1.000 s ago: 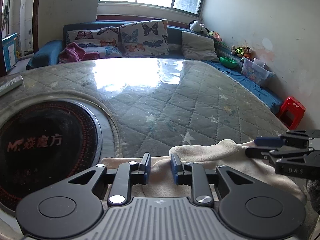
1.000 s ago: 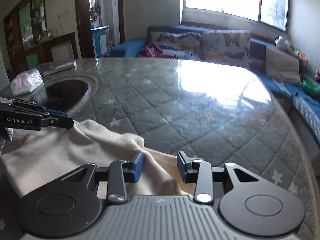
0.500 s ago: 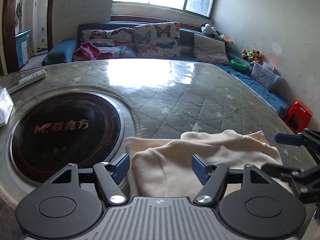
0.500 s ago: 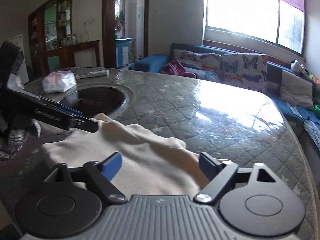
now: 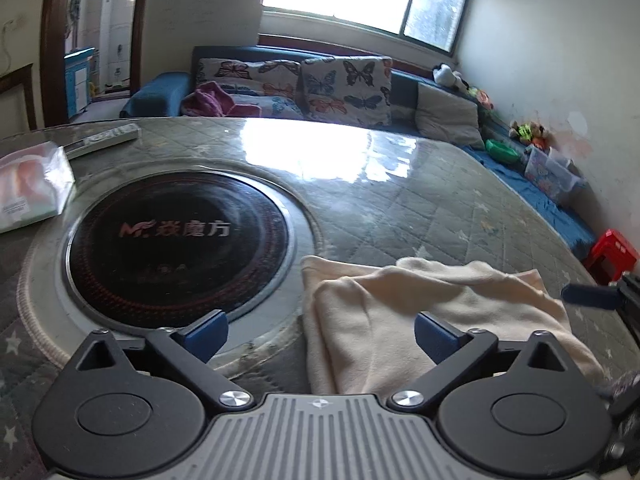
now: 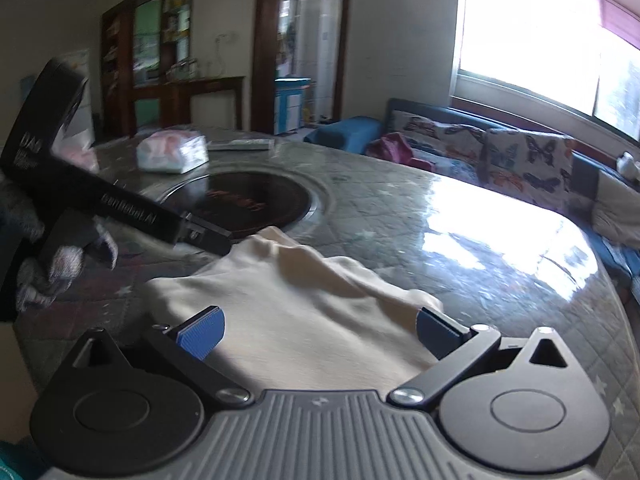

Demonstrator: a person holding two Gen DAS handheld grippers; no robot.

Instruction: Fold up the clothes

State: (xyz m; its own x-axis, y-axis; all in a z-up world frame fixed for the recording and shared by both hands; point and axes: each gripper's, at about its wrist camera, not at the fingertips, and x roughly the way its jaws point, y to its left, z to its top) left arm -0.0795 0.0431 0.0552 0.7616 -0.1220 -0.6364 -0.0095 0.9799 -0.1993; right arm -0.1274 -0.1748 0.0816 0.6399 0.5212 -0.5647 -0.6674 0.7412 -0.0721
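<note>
Quilted table (image 5: 420,208), cream garment (image 5: 420,320) just ahead of both opening grippers' spread, empty jaws.

Quilt-covered table (image 5: 420,208) with cream garment (image 5: 420,312), tissue pack (image 5: 28,184), remote (image 5: 108,138).

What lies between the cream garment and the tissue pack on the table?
The round black induction cooktop, set into the table, lies between the cream garment and tissue pack, in the left wrist view.

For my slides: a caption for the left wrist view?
Left gripper opening above cream garment on quilted table.
</note>
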